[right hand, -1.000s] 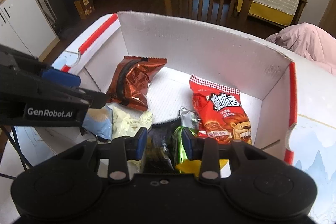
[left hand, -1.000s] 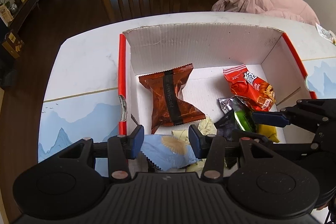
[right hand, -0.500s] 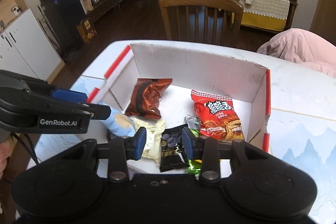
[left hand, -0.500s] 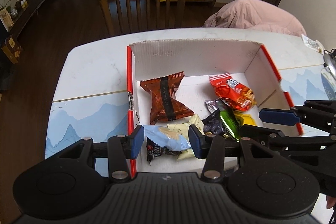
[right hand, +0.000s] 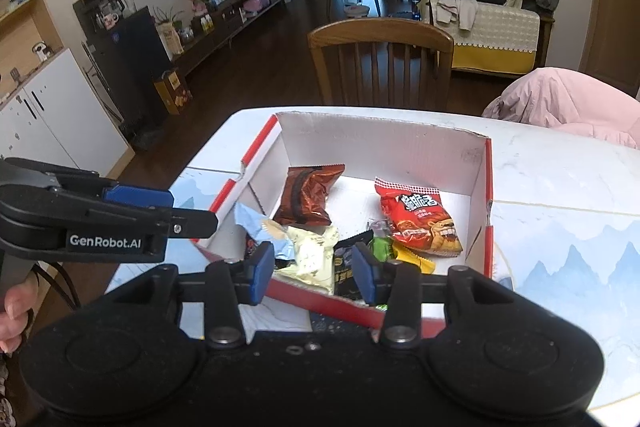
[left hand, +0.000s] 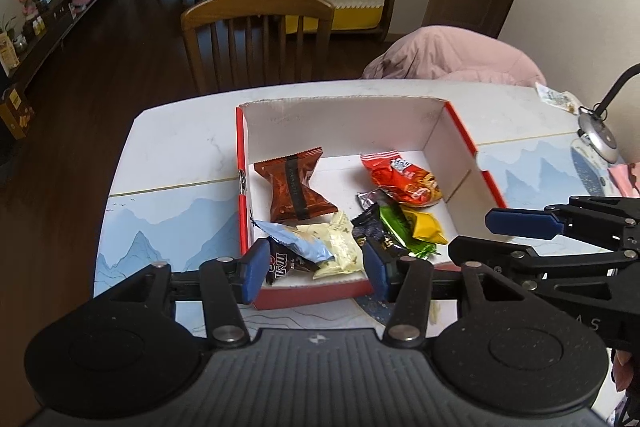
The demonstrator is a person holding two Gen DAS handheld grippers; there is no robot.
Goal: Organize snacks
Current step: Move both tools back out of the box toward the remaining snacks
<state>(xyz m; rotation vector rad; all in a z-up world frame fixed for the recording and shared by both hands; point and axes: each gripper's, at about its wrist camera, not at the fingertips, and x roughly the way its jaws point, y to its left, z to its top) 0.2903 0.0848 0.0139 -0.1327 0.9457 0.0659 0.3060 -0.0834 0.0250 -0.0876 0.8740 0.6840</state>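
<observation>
Snacks [left hand: 320, 223] boxed (heaped) beneath left gripper [left hand: 316, 267].

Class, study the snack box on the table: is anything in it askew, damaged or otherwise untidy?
Yes. The box has a torn left wall, ragged near its middle. Inside, the snacks are not sorted: the light blue packet, cream packet and green packet overlap in a heap at the near end, while the brown packet lies apart.
</observation>
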